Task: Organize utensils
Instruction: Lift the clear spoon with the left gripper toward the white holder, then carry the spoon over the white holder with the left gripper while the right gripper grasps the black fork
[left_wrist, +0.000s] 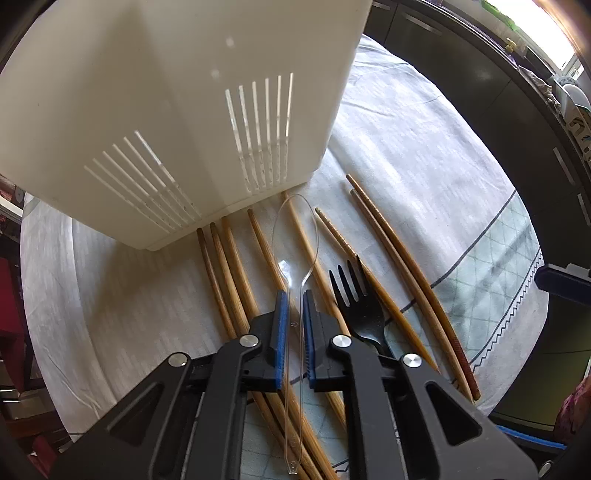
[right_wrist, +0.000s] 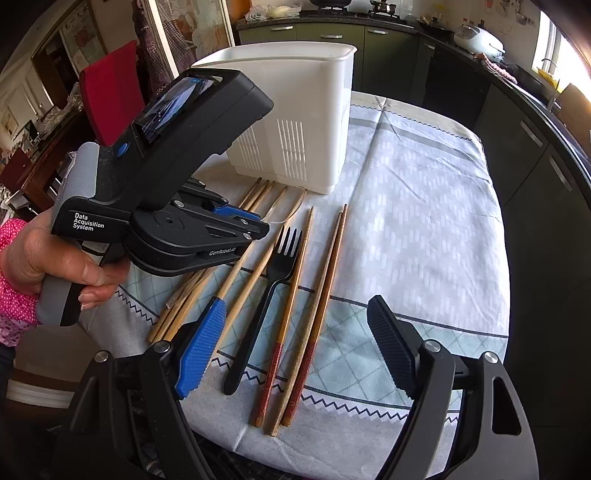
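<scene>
Left claw (left_wrist: 295, 295) grips clear spoon (left_wrist: 295, 236) beside white caddy (left_wrist: 177, 110) (base edge) — right claw (right_wrist: 295, 347) gapes.

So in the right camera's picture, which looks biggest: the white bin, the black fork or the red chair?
1. White bin.
2. Black fork and red chair: unsure. The fork is nearer, and the chair is partly hidden.

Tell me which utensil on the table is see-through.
The clear plastic spoon, held by its handle in the left gripper. The fork is black, and the chopsticks are wood.
</scene>
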